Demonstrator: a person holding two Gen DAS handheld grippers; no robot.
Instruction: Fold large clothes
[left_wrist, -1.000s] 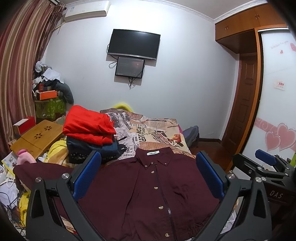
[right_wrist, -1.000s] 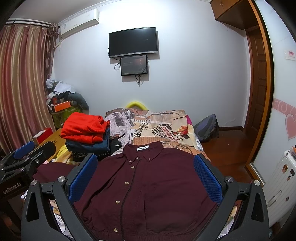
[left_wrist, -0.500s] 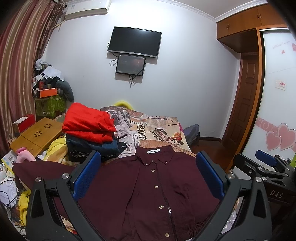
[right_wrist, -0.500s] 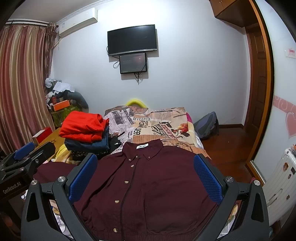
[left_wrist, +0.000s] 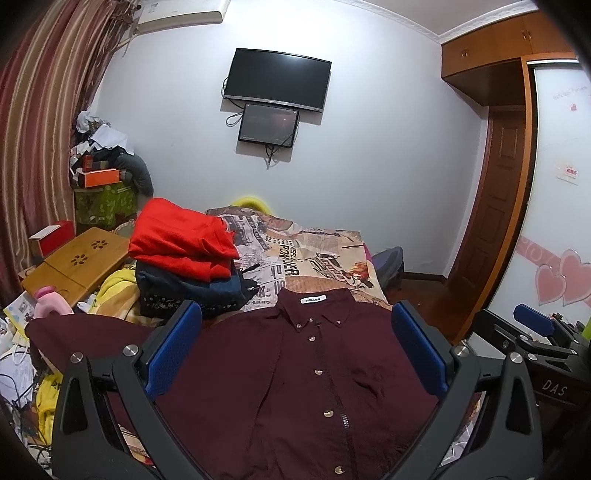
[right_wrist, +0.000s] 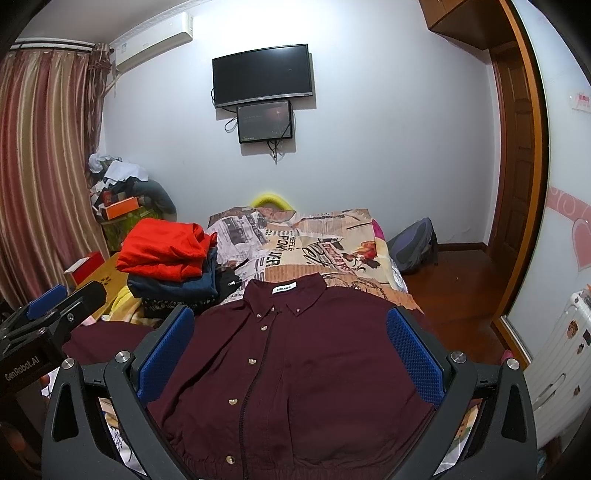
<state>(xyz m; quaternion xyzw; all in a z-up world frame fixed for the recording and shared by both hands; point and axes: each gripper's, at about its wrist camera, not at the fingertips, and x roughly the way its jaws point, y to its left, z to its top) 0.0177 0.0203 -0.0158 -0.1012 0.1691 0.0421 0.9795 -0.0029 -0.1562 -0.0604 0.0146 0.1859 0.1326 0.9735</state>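
Note:
A dark maroon button-up shirt (left_wrist: 351, 387) lies flat and buttoned on the bed, collar pointing away, hem nearest me. One sleeve (left_wrist: 85, 332) is spread out to the left. My left gripper (left_wrist: 295, 347) hovers open over the shirt's chest, a blue pad (left_wrist: 173, 350) at each side and nothing between them. My right gripper (right_wrist: 290, 350) hangs open the same way above the shirt (right_wrist: 314, 369), holding nothing. Each gripper also shows at the edge of the other's view: the right gripper (left_wrist: 535, 325) and the left gripper (right_wrist: 48, 306).
A stack of folded clothes (left_wrist: 181, 240), red over dark blue, sits on the bed's left side. The printed bed cover (left_wrist: 314, 258) stretches beyond the collar. A wooden lap table (left_wrist: 77, 262) and clutter lie left; a backpack (right_wrist: 413, 247) and a wooden floor lie right.
Both views have drifted only slightly. The shirt lies as it did, and both grippers stay open.

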